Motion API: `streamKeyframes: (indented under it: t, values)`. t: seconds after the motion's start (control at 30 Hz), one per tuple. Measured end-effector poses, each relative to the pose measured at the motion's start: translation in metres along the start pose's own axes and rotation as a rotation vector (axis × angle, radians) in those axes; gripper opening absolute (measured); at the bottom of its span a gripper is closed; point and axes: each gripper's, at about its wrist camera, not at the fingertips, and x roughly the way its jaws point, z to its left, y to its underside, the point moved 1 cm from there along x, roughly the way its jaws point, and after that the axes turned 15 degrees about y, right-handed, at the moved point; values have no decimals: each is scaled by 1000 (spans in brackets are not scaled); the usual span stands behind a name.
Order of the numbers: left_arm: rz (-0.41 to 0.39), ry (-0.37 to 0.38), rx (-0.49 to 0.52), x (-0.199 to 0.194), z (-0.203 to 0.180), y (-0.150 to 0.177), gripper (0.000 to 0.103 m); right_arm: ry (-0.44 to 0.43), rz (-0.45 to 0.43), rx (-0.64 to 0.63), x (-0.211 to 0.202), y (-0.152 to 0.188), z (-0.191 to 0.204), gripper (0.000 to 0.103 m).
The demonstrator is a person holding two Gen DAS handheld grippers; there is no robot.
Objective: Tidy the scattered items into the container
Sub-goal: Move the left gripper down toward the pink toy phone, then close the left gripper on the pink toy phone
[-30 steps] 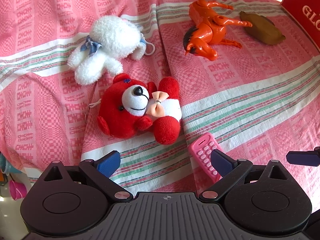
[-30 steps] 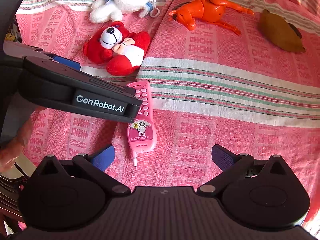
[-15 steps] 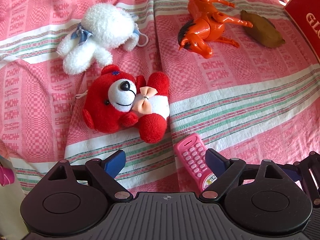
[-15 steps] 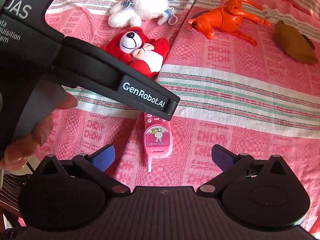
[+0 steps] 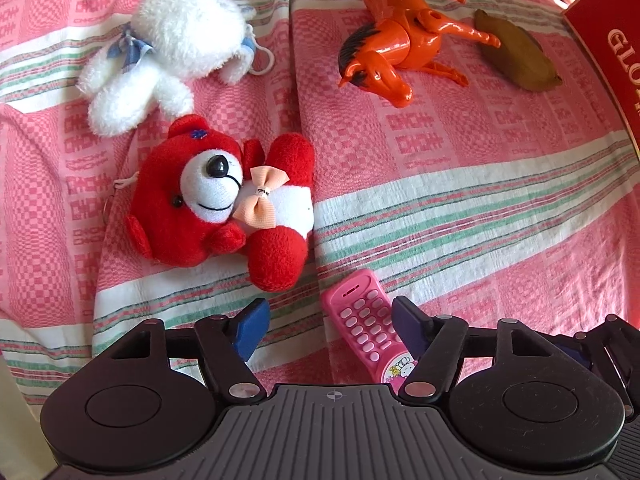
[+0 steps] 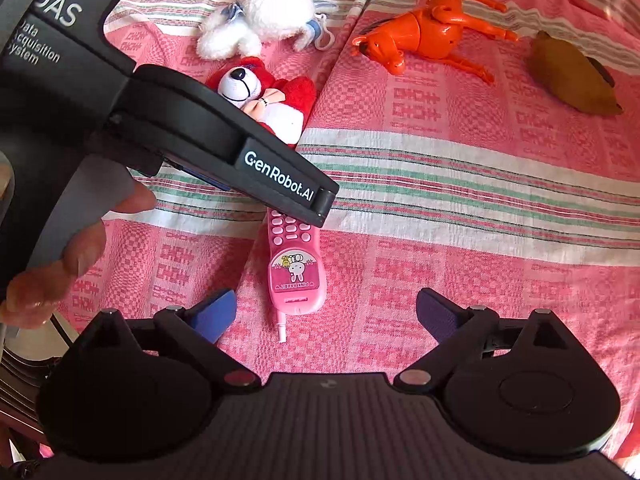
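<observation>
Now left gripper (image 5: pixel 326 320) closing, still open, around pink toy phone (image 5: pixel 366 330); right gripper (image 6: pixel 326 316) open, empty.

I think I am in a home: soft toys (image 5: pixel 224 192) lie on a pink striped cloth (image 5: pixel 460 184) in sunlight.

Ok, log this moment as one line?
left gripper: fingers closing around pink plastic toy phone, not yet gripped | right gripper: open, empty | red plush bear: on cloth

The left hand-held gripper (image 6: pixel 320 200) reads "GenRobot.AI" and "Data Acquisition System", the toy phone (image 6: pixel 294 268) "PINK RABBIT", the red box (image 5: pixel 612 56) "GLO".
</observation>
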Motion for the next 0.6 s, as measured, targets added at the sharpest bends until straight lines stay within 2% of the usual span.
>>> streamKeyframes:
  t: [0.13,0.27,0.33,0.4,0.57,0.6]
  values:
    - [26,31,-30,-3,3,-1,78,-5,1,-10,2,0,1,92]
    - [23,52,-67,-6,1,-3,78,-6,-12,-36,3,0,10,83]
    - [26,49,-70,-4,-2,-4,78,5,-9,-64,6,1,15,72]
    - [38,64,-82,-1,-4,-5,75,0,5,-71,10,2,18,53]
    - [53,62,-90,7,-8,-4,67,-14,8,-67,13,3,14,51]
    - [55,65,-91,8,-9,-4,63,-21,10,-54,12,3,13,51]
